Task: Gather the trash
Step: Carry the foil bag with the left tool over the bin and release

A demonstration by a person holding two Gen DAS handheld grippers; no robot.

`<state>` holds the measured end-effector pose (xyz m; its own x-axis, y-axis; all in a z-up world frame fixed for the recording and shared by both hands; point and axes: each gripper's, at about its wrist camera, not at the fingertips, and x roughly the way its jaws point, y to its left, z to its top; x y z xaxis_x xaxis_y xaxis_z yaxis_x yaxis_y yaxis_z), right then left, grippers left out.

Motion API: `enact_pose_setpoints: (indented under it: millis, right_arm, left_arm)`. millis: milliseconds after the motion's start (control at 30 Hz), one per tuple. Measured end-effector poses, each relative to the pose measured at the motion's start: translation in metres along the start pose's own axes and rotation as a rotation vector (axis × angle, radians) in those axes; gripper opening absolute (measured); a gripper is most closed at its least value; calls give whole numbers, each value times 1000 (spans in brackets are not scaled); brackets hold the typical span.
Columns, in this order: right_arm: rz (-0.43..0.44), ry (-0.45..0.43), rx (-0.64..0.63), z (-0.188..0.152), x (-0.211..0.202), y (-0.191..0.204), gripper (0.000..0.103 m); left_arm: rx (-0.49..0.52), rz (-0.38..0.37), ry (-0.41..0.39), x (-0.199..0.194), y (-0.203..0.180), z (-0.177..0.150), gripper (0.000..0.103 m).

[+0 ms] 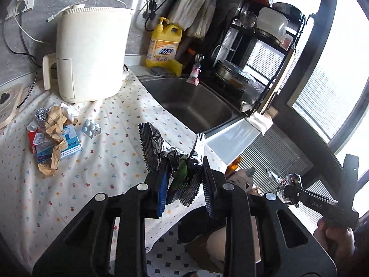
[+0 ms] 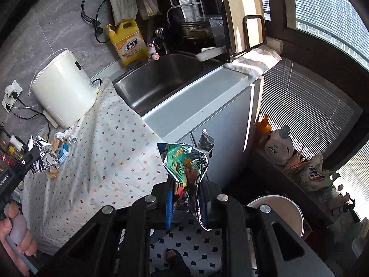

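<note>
Over floral cloth, left fingers pinch a foil wrapper — right fingers pinch another wrapper.

Left wrist view: looks forward and down along its own fingers over the flowered tablecloth, close above the counter edge; white appliance upper left, sink centre, window far right.

Right wrist view: set further out over the tiled floor, facing the same counter from its front corner; cabinet front at centre, window upper right.

Shared: tablecloth, white appliance, sink, yellow bottle. Each view catches the other tool at its edge.
</note>
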<state>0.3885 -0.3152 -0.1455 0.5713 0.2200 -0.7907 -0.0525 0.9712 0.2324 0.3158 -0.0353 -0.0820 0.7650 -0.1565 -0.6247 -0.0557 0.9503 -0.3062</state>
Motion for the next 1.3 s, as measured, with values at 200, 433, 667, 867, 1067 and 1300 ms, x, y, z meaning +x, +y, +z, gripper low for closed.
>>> enact_pose_setpoints:
  millis: [200,433,667,867,1067,1300]
  right_arm:
    - [-76,-12,101,-13,-15,-48,19]
    - [-151,7,203,-35,-22,-98,20]
    - [-207,55,256,-58,-15,-142,22]
    - [-219,113,266,-72,0,-170,25]
    - [-206,159,252,-78,15,-188,31]
    - [-150,195,238,-86,24,-201,53]
  left_arm:
    - [81,-97,57,30,-45,-1,27]
    - [168,-194,127,61,-96,-11,27]
    - [223,-259,209,90,-142,-37,27]
    - [247,-283,272,112,-169,-61,27]
    - [235,-291,313,128,-189,-80,27]
    - [216,-286,346,137,-202,-103,27]
